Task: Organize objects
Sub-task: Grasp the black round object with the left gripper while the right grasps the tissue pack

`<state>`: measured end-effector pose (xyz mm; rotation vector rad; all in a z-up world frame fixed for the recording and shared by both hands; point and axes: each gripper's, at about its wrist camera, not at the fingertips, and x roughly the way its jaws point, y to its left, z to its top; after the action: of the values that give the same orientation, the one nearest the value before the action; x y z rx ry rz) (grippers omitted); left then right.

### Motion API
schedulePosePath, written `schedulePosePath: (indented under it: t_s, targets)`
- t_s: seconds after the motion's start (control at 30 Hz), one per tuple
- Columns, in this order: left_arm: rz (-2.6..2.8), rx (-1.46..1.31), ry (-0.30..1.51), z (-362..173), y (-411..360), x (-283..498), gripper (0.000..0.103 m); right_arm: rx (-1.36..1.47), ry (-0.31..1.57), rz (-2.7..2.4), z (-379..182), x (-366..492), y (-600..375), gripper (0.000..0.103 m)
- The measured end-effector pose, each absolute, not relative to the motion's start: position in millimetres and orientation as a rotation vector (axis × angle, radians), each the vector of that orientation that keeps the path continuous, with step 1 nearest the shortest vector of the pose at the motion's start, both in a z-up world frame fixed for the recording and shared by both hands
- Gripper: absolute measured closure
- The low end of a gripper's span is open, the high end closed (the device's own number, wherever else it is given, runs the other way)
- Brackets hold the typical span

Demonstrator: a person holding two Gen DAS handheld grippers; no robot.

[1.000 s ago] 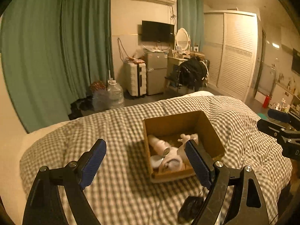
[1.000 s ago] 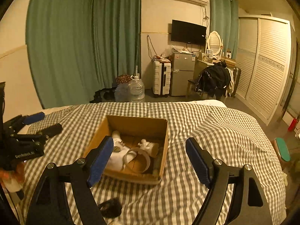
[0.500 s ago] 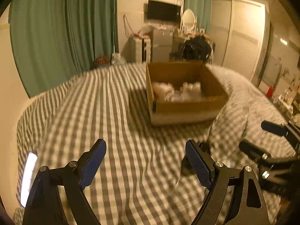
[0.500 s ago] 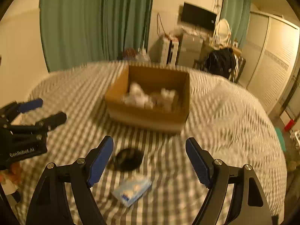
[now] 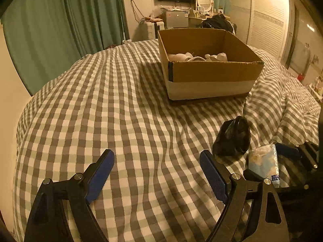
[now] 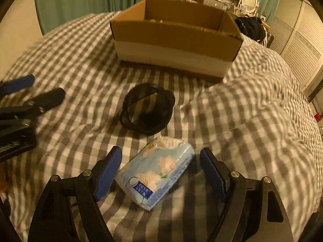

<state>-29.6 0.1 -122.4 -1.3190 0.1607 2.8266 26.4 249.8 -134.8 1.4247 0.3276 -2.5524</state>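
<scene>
A light blue tissue pack (image 6: 156, 172) lies on the checked bed cover, between the open fingers of my right gripper (image 6: 161, 168), which is low over it. It also shows in the left wrist view (image 5: 262, 162). A black round object (image 6: 147, 109) lies just beyond it, also in the left wrist view (image 5: 232, 136). A cardboard box (image 5: 212, 74) with white items inside stands farther back (image 6: 173, 38). My left gripper (image 5: 157, 173) is open and empty over bare cover, left of the black object; it also shows in the right wrist view (image 6: 22, 98).
The checked cover (image 5: 101, 111) is rumpled, with a raised fold at the right (image 6: 262, 100). Green curtains (image 5: 60, 20), a TV, a fridge and a wardrobe stand beyond the bed.
Both grippers have come down low toward the bed. The right gripper now has the tissue pack between its open fingers. The box looks nearer and seen from the side.
</scene>
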Motion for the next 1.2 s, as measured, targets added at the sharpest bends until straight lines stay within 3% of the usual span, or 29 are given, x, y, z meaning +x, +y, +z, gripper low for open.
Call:
schedulePosePath:
  t_s: [0.07,0.1,0.13,0.2,0.3,0.87,0.9,0.97,1.0,1.07,1.2]
  targets:
    - [2.819,-1.325,0.153,-124.1,0.3,-30.5,0.014,1.428,0.337,-2.556,-138.4,26.7,248.0,0.030]
    - [2.816,-1.324,0.149,-124.0,-0.2,-30.9,0.014,1.426,0.339,-2.553,-139.6,27.2,247.4,0.042]
    - [2.813,-1.321,0.145,-124.6,0.3,-31.3,0.014,1.422,0.343,-2.550,-139.9,27.8,247.1,0.044]
    - [2.808,-1.318,0.137,-125.3,2.0,-32.0,0.014,1.410,0.327,-2.554,-137.7,29.2,249.7,0.061]
    - [2.794,-1.320,0.138,-129.0,8.3,-33.1,0.014,1.362,0.285,-2.571,-128.1,33.9,256.2,0.070]
    - [2.682,-1.334,0.218,-144.7,83.2,-76.4,0.015,1.073,0.248,-2.725,-57.6,2.7,298.9,0.073]
    - [2.670,-1.347,0.228,-149.9,88.1,-81.8,0.018,1.075,0.243,-2.723,-58.5,-0.5,301.1,0.073]
    - [2.652,-1.362,0.249,-157.5,94.0,-87.6,0.040,1.084,0.213,-2.712,-62.3,-4.1,306.1,0.073]
    - [2.637,-1.381,0.260,-163.0,96.8,-91.8,0.046,1.089,0.199,-2.703,-63.1,-5.0,308.8,0.073]
    - [2.600,-1.431,0.264,-173.0,99.9,-97.4,0.077,1.101,0.172,-2.685,-68.5,-5.7,312.2,0.073]
    - [2.583,-1.447,0.269,-175.4,100.0,-97.4,0.089,1.102,0.135,-2.665,-72.0,-5.1,316.5,0.073]
